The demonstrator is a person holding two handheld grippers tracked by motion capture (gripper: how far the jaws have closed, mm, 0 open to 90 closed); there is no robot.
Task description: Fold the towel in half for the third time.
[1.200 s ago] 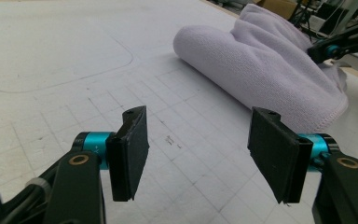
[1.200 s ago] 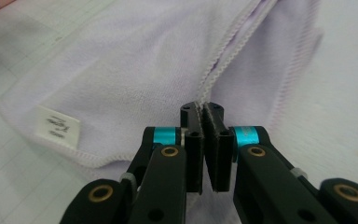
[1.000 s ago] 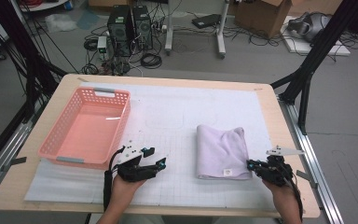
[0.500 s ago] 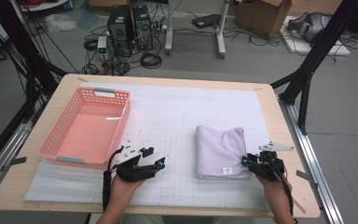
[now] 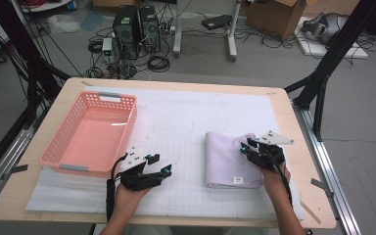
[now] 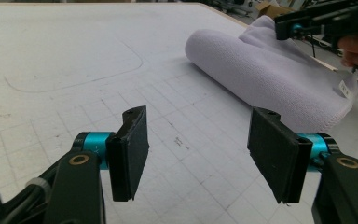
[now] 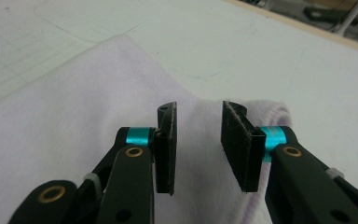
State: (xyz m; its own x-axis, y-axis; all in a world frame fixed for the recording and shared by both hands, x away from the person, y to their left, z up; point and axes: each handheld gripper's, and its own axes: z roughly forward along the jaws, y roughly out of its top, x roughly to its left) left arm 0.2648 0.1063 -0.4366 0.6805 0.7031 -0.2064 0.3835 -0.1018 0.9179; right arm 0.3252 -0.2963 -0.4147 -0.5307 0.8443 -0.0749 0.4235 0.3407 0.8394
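The left gripper (image 5: 159,164) rests low over the surface at the near edge, its fingers (image 6: 129,151) spread wide with nothing between them. The right gripper (image 5: 249,145) is farther forward, its jaws just opening, fingers (image 7: 167,147) narrowly apart, gripping nothing.

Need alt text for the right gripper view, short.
Right gripper over a folded pale lilac towel, its two black jaws apart with nothing clamped between them, having just been opening. Past the towel's far corner lies a white gridded mat on the table.
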